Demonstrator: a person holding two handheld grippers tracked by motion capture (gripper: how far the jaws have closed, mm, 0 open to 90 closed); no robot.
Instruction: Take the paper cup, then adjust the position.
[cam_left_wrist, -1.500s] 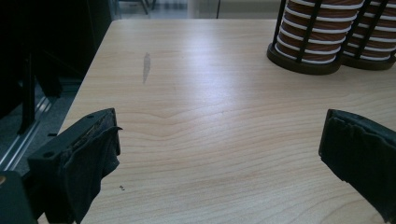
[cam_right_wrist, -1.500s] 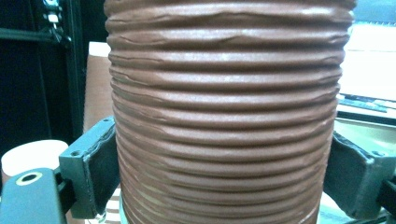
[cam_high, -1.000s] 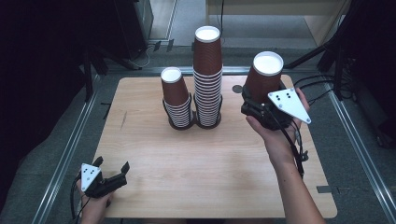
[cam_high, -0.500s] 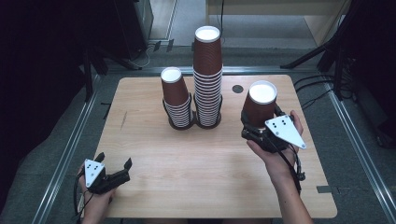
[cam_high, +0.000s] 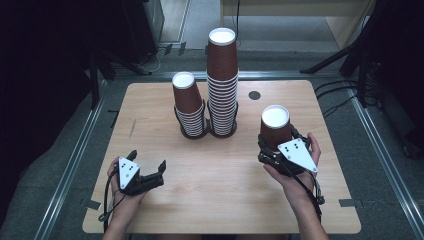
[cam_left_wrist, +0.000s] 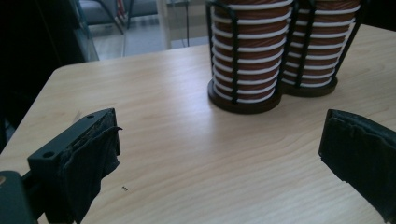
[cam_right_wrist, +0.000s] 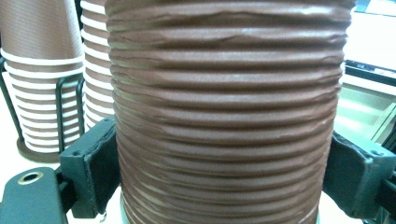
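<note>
So the right gripper (cam_high: 274, 148) has its jaws pinching a single brown ribbed cup (cam_high: 275, 126), upside down, sitting to the right of and nearer the person than the two wire-rack cup stacks (cam_high: 222, 80). The left gripper (cam_high: 148, 174) is spread wide with nothing in it, low over the wooden table (cam_high: 220, 200), well in front-left of those stacks.

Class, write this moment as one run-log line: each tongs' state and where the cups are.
right tongs: shut on single cup | left tongs: open, empty, low over table | short stack and tall stack: in holders, far side
</note>
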